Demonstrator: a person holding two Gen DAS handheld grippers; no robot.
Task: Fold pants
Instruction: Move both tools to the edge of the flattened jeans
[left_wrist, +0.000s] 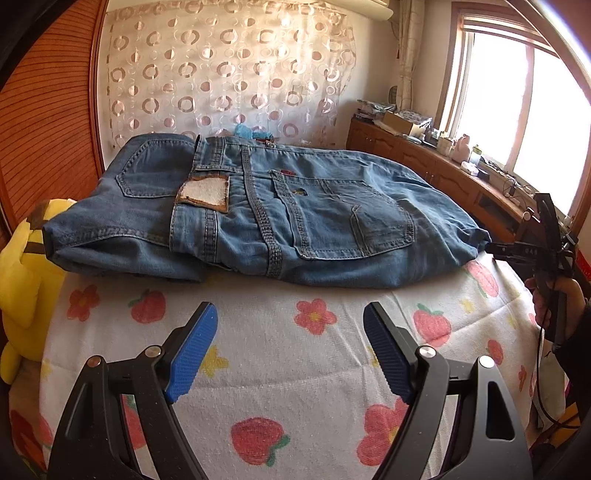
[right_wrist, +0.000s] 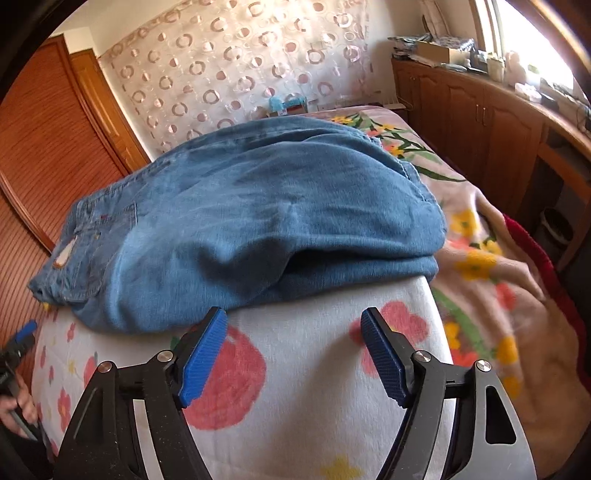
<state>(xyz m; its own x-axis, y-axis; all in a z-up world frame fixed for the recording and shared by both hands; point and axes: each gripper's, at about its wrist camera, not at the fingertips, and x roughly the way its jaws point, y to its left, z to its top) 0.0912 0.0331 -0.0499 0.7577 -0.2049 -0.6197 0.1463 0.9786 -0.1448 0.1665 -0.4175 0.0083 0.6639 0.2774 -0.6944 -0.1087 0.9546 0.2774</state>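
While both grippers hung with jaws apart and empty, the folded jeans (left_wrist: 258, 214) lay just beyond them on the towel (left_wrist: 280, 354).

Nearest the left camera, the left gripper (left_wrist: 290, 314) held its blue pads wide over the white towel printed with strawberries and flowers, not touching the denim. The right gripper (right_wrist: 293, 319) stood likewise spread, its left pad (right_wrist: 203, 354) just at the jeans' near edge, nothing between the pads. Past them the jeans lay as a thick bundle, back pockets and a worn waist patch (left_wrist: 203, 194) facing up. A yellow plush toy (left_wrist: 22, 280) sat at the towel's left edge. To the right was a floral blanket (right_wrist: 491, 258). Farther off hung a curtain (left_wrist: 229, 74) patterned with rings, with a wooden cabinet (right_wrist: 472, 114) under the window.
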